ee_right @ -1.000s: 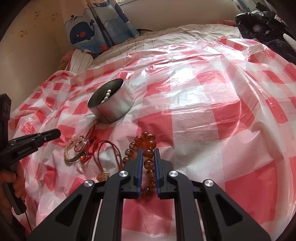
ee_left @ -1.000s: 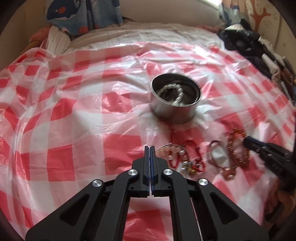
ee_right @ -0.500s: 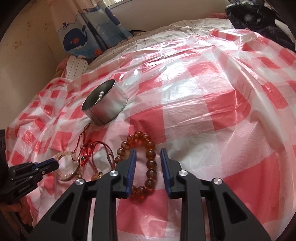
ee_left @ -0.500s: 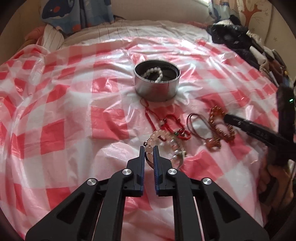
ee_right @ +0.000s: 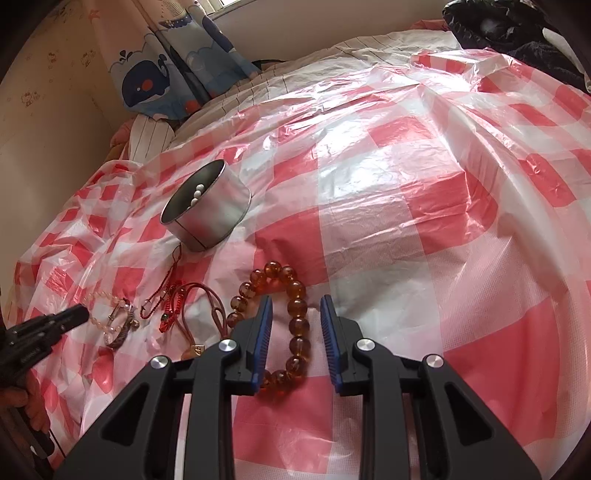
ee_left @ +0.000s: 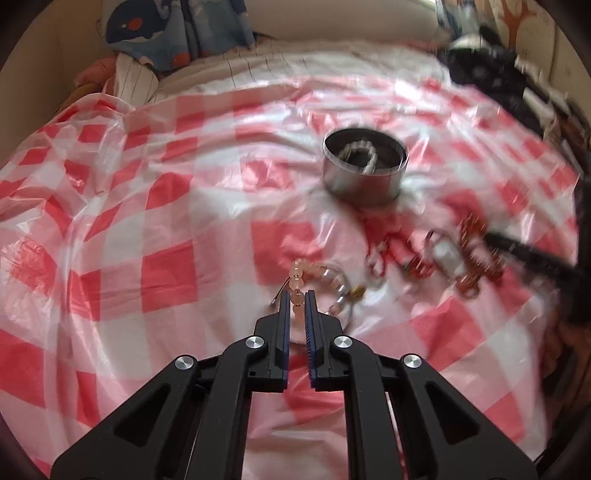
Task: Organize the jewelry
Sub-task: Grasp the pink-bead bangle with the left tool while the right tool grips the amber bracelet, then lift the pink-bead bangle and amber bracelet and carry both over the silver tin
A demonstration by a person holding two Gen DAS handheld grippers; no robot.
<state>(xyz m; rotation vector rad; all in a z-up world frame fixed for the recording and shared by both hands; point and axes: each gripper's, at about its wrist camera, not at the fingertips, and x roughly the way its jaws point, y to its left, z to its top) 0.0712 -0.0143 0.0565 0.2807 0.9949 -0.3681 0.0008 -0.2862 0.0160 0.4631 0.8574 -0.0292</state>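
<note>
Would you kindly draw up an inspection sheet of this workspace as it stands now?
Surface: red-and-white checked plastic sheet, wrinkled, spread over a bed.
Job's things: round silver metal tin holding white beads; amber bead bracelet, red cord bracelets, brown cord loop and pale pink bead bracelet outside the tin.
Clutter: dark clothing heap at the sheet's far edge.
Grippers: left gripper shut on the pale pink bead bracelet; right gripper open, straddling the amber bead bracelet, pads clear of it.
Cables: nothing seen.
Surroundings: whale-print blue curtain, striped bedding, beige wall.
</note>
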